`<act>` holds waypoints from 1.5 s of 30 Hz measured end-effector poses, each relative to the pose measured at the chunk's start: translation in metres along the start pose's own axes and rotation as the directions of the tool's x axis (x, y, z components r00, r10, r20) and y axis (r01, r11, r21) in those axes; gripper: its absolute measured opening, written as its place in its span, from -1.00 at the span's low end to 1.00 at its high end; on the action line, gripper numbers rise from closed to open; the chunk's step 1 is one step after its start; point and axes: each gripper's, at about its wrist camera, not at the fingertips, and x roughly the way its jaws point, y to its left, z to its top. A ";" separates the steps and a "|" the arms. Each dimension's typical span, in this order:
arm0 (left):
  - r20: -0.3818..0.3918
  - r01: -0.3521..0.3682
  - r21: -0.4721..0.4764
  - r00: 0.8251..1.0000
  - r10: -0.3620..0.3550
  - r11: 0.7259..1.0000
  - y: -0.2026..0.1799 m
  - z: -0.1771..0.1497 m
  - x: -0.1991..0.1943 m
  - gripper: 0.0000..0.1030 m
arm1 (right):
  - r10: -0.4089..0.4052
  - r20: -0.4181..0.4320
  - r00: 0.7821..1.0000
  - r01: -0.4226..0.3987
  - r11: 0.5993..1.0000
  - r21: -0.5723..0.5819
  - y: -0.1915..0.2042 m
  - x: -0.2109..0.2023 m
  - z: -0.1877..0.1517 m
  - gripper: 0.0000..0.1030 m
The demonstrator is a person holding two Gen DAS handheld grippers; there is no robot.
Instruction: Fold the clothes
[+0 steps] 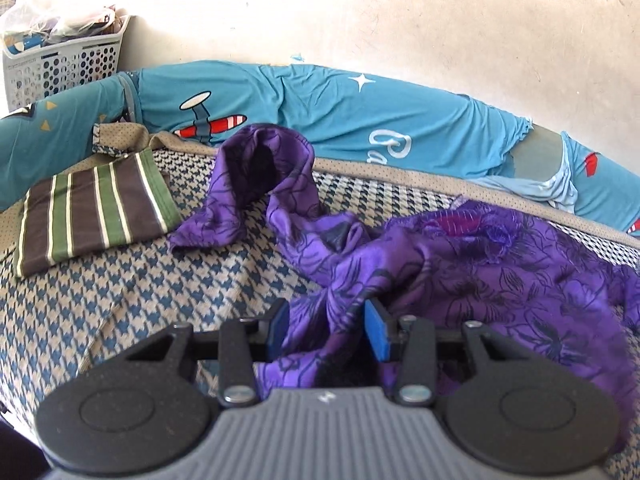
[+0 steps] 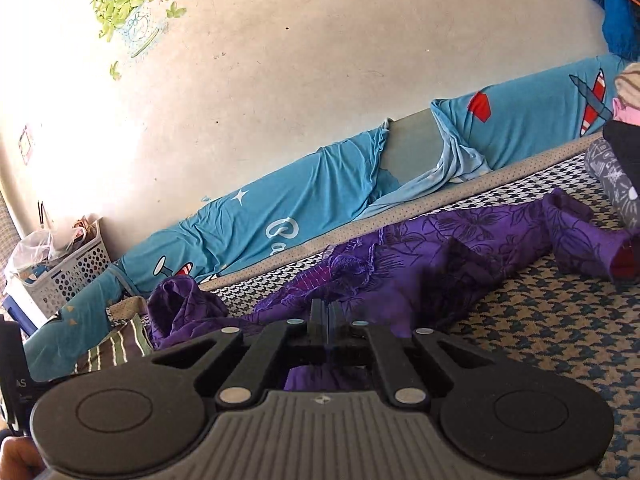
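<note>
A purple flower-print garment lies crumpled across the houndstooth bed sheet, one sleeve sticking up toward the back. My left gripper is shut on a thick bunch of it, and cloth fills the gap between the blue pads. In the right wrist view the same garment stretches to the right. My right gripper has its jaws pressed together on a thin edge of it, with purple cloth hanging just behind the fingers. A folded green-and-brown striped garment rests at the left.
A blue plane-print cover runs along the wall behind the bed. A white perforated laundry basket stands in the far left corner. Grey patterned and dark items sit at the right edge of the bed.
</note>
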 end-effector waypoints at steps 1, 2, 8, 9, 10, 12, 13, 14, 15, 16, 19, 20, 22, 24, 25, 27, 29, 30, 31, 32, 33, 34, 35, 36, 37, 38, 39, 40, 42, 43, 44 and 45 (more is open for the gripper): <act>-0.008 0.008 -0.001 1.000 -0.008 1.000 0.001 -0.003 -0.001 -0.25 | -0.009 -0.003 1.000 0.009 1.000 -0.014 0.000 -0.002 -0.001 -0.93; -0.016 0.016 -0.003 1.000 -0.016 1.000 0.002 -0.006 -0.002 -0.22 | -0.017 -0.009 1.000 0.017 1.000 -0.020 -0.001 -0.005 -0.002 -0.92; -0.014 0.044 -0.025 0.999 -0.044 0.999 0.008 -0.010 -0.004 0.30 | -0.113 -0.090 0.989 0.117 0.993 0.032 -0.021 -0.004 -0.009 -0.66; -0.014 0.046 -0.028 0.999 -0.046 0.999 0.009 -0.010 -0.004 0.41 | -0.120 -0.101 0.988 0.125 0.991 0.041 -0.023 -0.004 -0.010 -0.59; -0.013 0.045 -0.029 0.999 -0.046 0.999 0.009 -0.010 -0.004 0.45 | -0.121 -0.104 0.987 0.126 0.991 0.044 -0.025 -0.004 -0.011 -0.46; -0.007 0.038 -0.025 0.999 -0.038 0.999 0.009 -0.011 -0.004 0.58 | -0.124 -0.107 0.986 0.129 0.991 0.043 -0.027 -0.006 -0.014 -0.29; -0.007 0.038 -0.024 0.999 -0.038 0.999 0.009 -0.011 -0.003 0.61 | -0.128 -0.114 0.985 0.133 0.990 0.040 -0.026 -0.005 -0.015 -0.13; -0.011 0.043 -0.022 0.999 -0.043 0.999 0.009 -0.012 -0.002 0.67 | -0.133 -0.123 0.983 0.139 0.990 0.040 -0.026 -0.004 -0.017 0.03; -0.014 0.048 -0.021 0.999 -0.048 0.999 0.010 -0.012 0.000 0.71 | -0.139 -0.132 0.981 0.146 0.988 0.046 -0.027 -0.003 -0.018 0.08; -0.019 0.053 -0.017 0.998 -0.053 0.998 0.010 -0.013 0.001 0.71 | -0.145 -0.141 0.979 0.154 0.986 0.056 -0.029 -0.002 -0.020 0.11; -0.031 0.071 0.008 0.997 -0.070 0.997 0.006 -0.016 0.005 0.71 | -0.148 -0.192 0.970 0.170 0.980 0.104 -0.035 0.005 -0.025 0.15; -0.031 0.077 0.016 0.997 -0.076 0.997 0.005 -0.017 0.006 0.73 | -0.147 -0.203 0.968 0.172 0.978 0.115 -0.036 0.006 -0.026 0.19; -0.030 0.081 0.022 0.996 -0.080 0.997 0.003 -0.019 0.009 0.74 | -0.145 -0.219 0.965 0.176 0.976 0.131 -0.038 0.010 -0.029 0.28; -0.029 0.086 0.020 0.996 -0.085 0.996 0.004 -0.021 0.012 0.74 | -0.169 -0.229 0.959 0.200 0.972 0.121 -0.037 0.013 -0.032 0.40; -0.028 0.088 0.019 0.996 -0.087 0.996 0.005 -0.022 0.014 0.74 | -0.185 -0.235 0.954 0.215 0.970 0.114 -0.036 0.015 -0.034 0.43; -0.027 0.089 0.016 0.996 -0.088 0.996 0.006 -0.022 0.017 0.73 | -0.190 -0.251 0.949 0.224 0.968 0.114 -0.035 0.019 -0.038 0.44; -0.026 0.091 0.013 0.996 -0.091 0.996 0.006 -0.023 0.020 0.72 | -0.171 -0.271 0.947 0.212 0.969 0.128 -0.035 0.023 -0.041 0.44; -0.026 0.093 0.014 0.995 -0.092 0.996 0.006 -0.023 0.021 0.72 | -0.162 -0.280 0.946 0.205 0.970 0.133 -0.035 0.025 -0.042 0.45; -0.028 0.091 0.016 0.995 -0.091 0.996 0.006 -0.024 0.022 0.71 | -0.157 -0.285 0.946 0.201 0.971 0.133 -0.034 0.027 -0.044 0.47; -0.033 0.086 0.017 0.996 -0.086 0.996 0.005 -0.024 0.023 0.67 | -0.156 -0.287 0.945 0.199 0.972 0.128 -0.033 0.028 -0.045 0.52; -0.039 0.082 0.018 0.996 -0.082 0.996 0.004 -0.024 0.024 0.63 | -0.157 -0.287 0.945 0.198 0.973 0.121 -0.031 0.030 -0.046 0.55; -0.040 0.078 0.015 0.996 -0.077 0.997 0.004 -0.024 0.023 0.62 | -0.157 -0.286 0.945 0.196 0.974 0.114 -0.030 0.031 -0.047 0.59; -0.039 0.077 0.008 0.996 -0.077 0.997 0.005 -0.023 0.021 0.62 | -0.157 -0.284 0.946 0.194 0.975 0.109 -0.029 0.033 -0.047 0.60; -0.035 0.084 -0.002 0.996 -0.084 0.996 0.006 -0.022 0.019 0.62 | -0.157 -0.281 0.947 0.192 0.976 0.103 -0.028 0.034 -0.048 0.62; -0.034 0.096 -0.013 0.995 -0.097 0.995 0.007 -0.022 0.017 0.62 | -0.159 -0.279 0.947 0.192 0.977 0.094 -0.026 0.035 -0.049 0.62; -0.034 0.117 -0.024 0.993 -0.117 0.993 0.008 -0.021 0.015 0.62 | -0.162 -0.278 0.947 0.192 0.978 0.084 -0.024 0.036 -0.049 0.59; -0.035 0.137 -0.033 0.990 -0.138 0.990 0.009 -0.021 0.013 0.62 | -0.165 -0.276 0.947 0.192 0.979 0.074 -0.023 0.037 -0.049 0.57; -0.040 0.159 -0.037 0.986 -0.160 0.987 0.009 -0.022 0.012 0.62 | -0.172 -0.275 0.946 0.196 0.979 0.062 -0.021 0.038 -0.050 0.49; -0.055 0.201 -0.028 0.978 -0.202 0.979 0.006 -0.026 0.010 0.63 | -0.196 -0.272 0.942 0.213 0.976 0.036 -0.019 0.040 -0.051 0.15; -0.060 0.209 -0.008 0.976 -0.209 0.978 0.003 -0.027 0.010 0.64 | -0.214 -0.270 0.939 0.228 0.973 0.022 -0.019 0.041 -0.051 -0.11; -0.061 0.205 0.017 0.977 -0.204 0.979 -0.001 -0.029 0.011 0.65 | -0.229 -0.269 0.935 0.241 0.970 0.012 -0.019 0.042 -0.051 -0.35; -0.062 0.201 0.039 0.978 -0.198 0.979 -0.004 -0.030 0.011 0.65 | -0.240 -0.269 0.933 0.252 0.968 0.011 -0.020 0.043 -0.051 -0.43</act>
